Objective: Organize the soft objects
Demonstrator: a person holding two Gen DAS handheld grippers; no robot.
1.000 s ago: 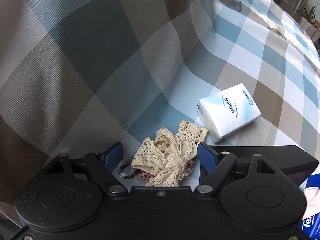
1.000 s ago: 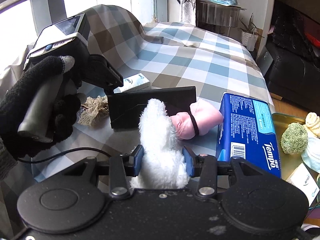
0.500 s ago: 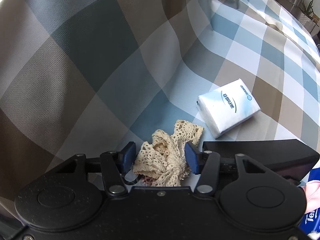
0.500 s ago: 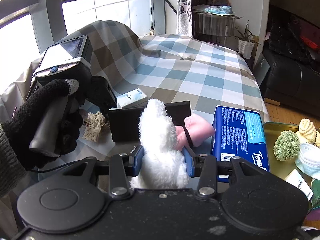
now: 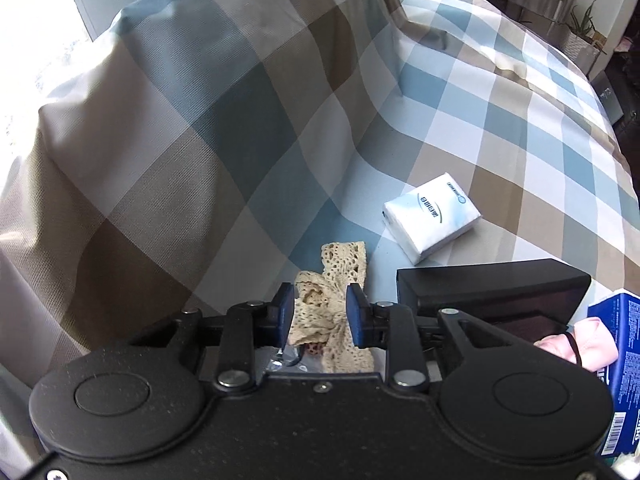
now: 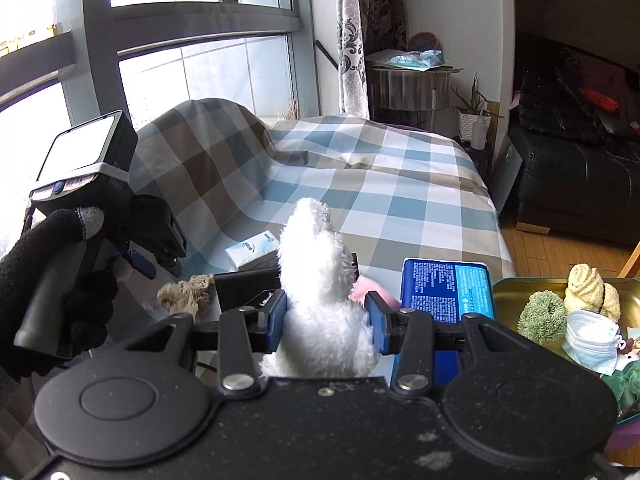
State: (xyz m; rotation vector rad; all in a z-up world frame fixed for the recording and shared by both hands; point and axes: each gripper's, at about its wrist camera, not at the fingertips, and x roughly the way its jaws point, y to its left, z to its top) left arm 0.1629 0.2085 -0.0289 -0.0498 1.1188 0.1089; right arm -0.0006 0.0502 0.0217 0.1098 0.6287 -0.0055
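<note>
Moved since earlier: left gripper (image 5: 318,310) had just been closing; a second before, its blue pads stood wide on either side of the cream lace bow (image 5: 330,312), and now they pinched it at the knot.
Lift: both views showed more of the checked bedspread (image 5: 500,128) and window than earlier, so both hands had risen; the bow's tail stuck out ahead of the pads, apparently clear of the cover.
Right gripper: right gripper (image 6: 326,322) was narrowed on the white plush toy (image 6: 320,280), same hold as in the earlier frames, the toy standing up between the pads.
Left hand: black knit glove (image 6: 52,280) wrapped the left gripper's handle, seen from the right wrist view.
Meaning for task: judged, both hands were now loaded and the pick stage was done; the carry to the gold tin tray (image 6: 516,292) off the bed's near right corner looked like the next step.
Count, held: one bow, one plush toy.
Count, left on bed near the near edge: one white tissue pack (image 5: 432,216), one black box (image 5: 492,292), one pink soft item with a black band (image 5: 572,346), one blue Tempo tissue pack (image 6: 448,288).
Count, in tray: one green fuzzy ball (image 6: 542,316), one cream knitted piece (image 6: 586,284), one face mask (image 6: 592,338); more lay at the tray's right end, too cut off to count.
Risk: judged, the lace was thin and could slip out of the pinch in transit.
</note>
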